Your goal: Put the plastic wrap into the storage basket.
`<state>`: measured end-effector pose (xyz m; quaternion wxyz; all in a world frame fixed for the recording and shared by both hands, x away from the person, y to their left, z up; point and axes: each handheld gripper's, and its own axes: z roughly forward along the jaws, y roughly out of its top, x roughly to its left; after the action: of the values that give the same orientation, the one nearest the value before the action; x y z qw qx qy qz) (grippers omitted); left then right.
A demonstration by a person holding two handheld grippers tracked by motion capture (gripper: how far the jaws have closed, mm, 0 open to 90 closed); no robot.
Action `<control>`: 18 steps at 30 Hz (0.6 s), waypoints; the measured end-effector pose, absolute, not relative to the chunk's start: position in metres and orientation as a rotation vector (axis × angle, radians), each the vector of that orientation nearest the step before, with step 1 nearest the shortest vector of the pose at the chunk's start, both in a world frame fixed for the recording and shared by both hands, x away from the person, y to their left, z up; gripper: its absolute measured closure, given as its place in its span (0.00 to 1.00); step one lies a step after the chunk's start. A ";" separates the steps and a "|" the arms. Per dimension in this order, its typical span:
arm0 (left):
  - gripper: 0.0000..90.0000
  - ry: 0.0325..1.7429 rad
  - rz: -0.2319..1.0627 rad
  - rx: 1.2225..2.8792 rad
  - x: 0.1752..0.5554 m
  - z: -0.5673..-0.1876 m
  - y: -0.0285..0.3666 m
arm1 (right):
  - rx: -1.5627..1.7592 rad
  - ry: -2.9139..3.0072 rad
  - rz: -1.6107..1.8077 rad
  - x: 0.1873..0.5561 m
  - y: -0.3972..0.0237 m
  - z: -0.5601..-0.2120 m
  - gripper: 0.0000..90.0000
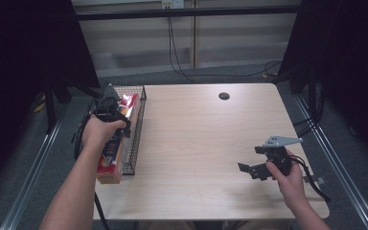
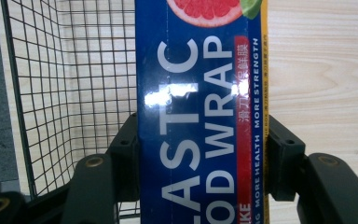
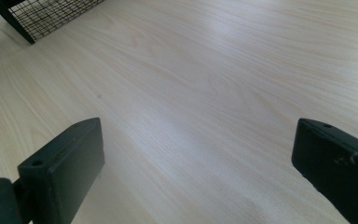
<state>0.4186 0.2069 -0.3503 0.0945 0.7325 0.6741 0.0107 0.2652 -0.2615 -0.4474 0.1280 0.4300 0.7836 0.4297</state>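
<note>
Left hand-held gripper [image 2: 200, 186] clamped across plastic wrap box [image 2: 200, 107], long axis running away along wire basket [image 1: 135, 139] at tabletop [image 1: 206, 143] left edge; right hand-held gripper [image 1: 251, 168] apart, empty, well clear.

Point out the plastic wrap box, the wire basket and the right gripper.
plastic wrap box [image 2: 200, 116]: left gripper view, blue printed face.
wire basket [image 2: 74, 84]: left gripper view, mesh wall.
right gripper [image 1: 249, 168]: high view, between its open jaws.

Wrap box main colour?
Dark blue box, white lettering, red strip; clearest in the left gripper view.
</note>
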 end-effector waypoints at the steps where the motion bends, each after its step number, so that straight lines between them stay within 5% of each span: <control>1: 0.48 1.998 0.041 2.180 0.419 -0.351 0.208 | 1.252 2.277 1.251 0.265 -0.261 -0.447 0.02; 18: 0.48 2.024 0.042 2.168 0.422 -0.361 0.221 | 1.248 2.290 1.237 0.266 -0.260 -0.449 0.02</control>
<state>0.4217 0.2213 -0.3611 0.0875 0.7280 0.6798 0.0140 0.2655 -0.2604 -0.4487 0.1271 0.4290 0.7868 0.4252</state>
